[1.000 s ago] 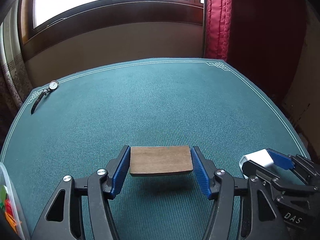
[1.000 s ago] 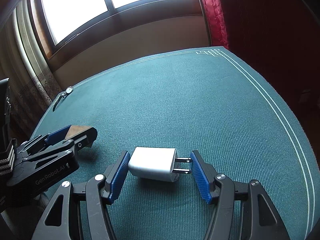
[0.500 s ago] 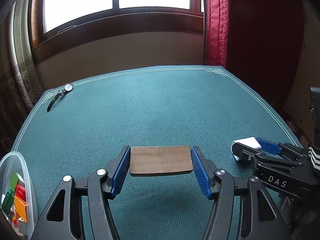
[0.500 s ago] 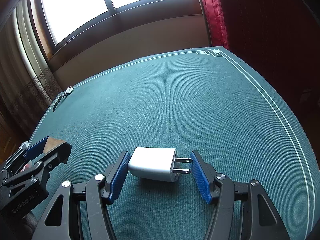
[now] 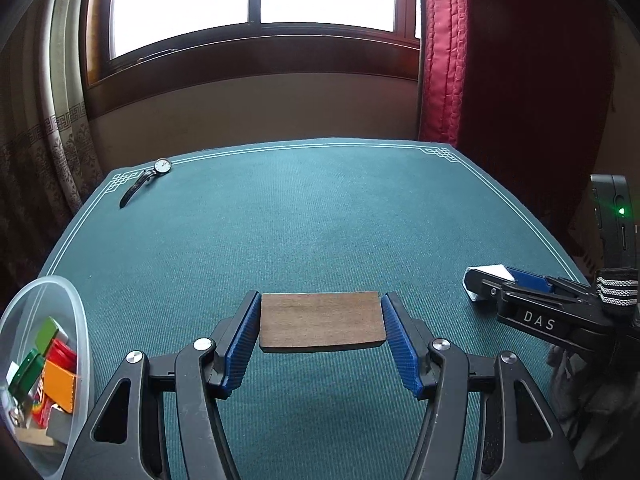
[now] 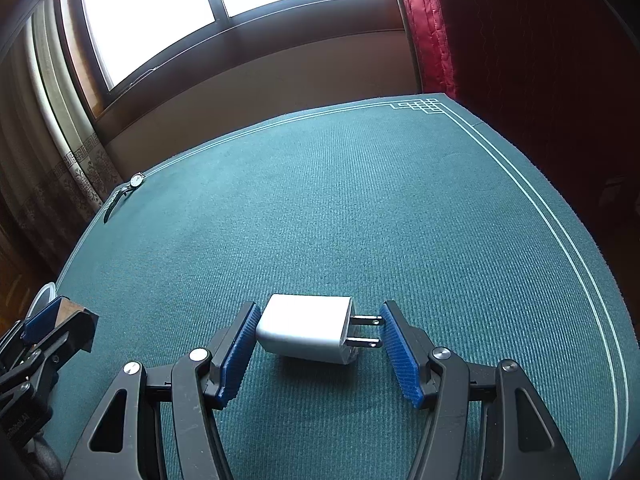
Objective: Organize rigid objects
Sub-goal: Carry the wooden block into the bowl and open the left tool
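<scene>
My left gripper (image 5: 320, 328) is shut on a flat brown wooden block (image 5: 322, 326), held level above the green cloth. A clear plastic tub (image 5: 78, 320) with several coloured blocks sits at the lower left of the left wrist view. My right gripper (image 6: 318, 338) is shut on a white plug charger (image 6: 306, 334); the left pad presses its body and the two prongs touch the right pad. The charger (image 5: 490, 274) and right gripper (image 5: 492, 280) also show at the right of the left wrist view. The left gripper (image 6: 52, 316) shows at the left edge of the right wrist view.
A wristwatch (image 5: 146, 180) with a dark strap lies at the far left corner of the green table cloth (image 5: 320, 220); the watch (image 6: 124, 192) also shows in the right wrist view. A red curtain (image 5: 440, 60) and a window wall stand behind. The table edge runs close on the right.
My left gripper has pulled back and to the left with the wooden block, bringing the plastic tub into its view. The right gripper has held still with the charger.
</scene>
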Available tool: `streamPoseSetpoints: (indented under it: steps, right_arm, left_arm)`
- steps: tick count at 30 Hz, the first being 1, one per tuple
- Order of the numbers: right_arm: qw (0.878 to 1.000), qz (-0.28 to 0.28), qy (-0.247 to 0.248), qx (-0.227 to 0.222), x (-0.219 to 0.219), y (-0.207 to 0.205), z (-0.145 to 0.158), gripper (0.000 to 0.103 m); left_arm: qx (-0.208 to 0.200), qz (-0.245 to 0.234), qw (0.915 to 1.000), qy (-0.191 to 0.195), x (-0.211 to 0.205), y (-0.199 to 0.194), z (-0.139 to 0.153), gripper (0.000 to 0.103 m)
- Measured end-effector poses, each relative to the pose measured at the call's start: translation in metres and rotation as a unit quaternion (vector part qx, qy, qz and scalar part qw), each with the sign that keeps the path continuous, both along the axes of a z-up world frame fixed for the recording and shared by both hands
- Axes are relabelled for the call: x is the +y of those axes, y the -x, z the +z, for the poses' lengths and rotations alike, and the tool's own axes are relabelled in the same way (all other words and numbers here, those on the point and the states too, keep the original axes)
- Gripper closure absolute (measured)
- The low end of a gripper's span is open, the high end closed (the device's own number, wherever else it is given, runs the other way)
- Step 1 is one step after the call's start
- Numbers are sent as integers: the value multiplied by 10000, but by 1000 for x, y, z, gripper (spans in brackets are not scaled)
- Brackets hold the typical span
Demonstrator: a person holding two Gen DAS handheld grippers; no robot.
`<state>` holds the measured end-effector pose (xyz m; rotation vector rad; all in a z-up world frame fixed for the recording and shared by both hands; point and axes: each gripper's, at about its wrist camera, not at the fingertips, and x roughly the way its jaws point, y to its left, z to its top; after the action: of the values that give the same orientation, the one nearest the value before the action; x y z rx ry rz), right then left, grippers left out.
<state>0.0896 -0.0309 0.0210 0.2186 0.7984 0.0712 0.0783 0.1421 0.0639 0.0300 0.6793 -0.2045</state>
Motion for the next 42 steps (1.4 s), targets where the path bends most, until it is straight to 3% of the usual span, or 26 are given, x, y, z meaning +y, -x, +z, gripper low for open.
streamPoseSetpoints:
  steps: [22, 31, 34, 42]
  right_arm:
    - [9995, -60, 283, 81, 7, -5, 0, 38]
    - [9986, -172, 492, 123, 10, -4, -1, 38]
    - [9977, -205, 629, 152, 13, -4, -1, 38]
    - [9961, -437, 746, 197, 15, 4, 1, 38]
  left_arm:
    - [-392, 1201, 9909, 467, 139, 55, 23, 42]
    - [-432, 1801, 9804, 669, 201, 75, 20, 41]
    - [-435, 2105, 9727, 879, 224, 84, 18, 27]
    - [-497, 2383, 9654, 934, 257, 106, 17, 27]
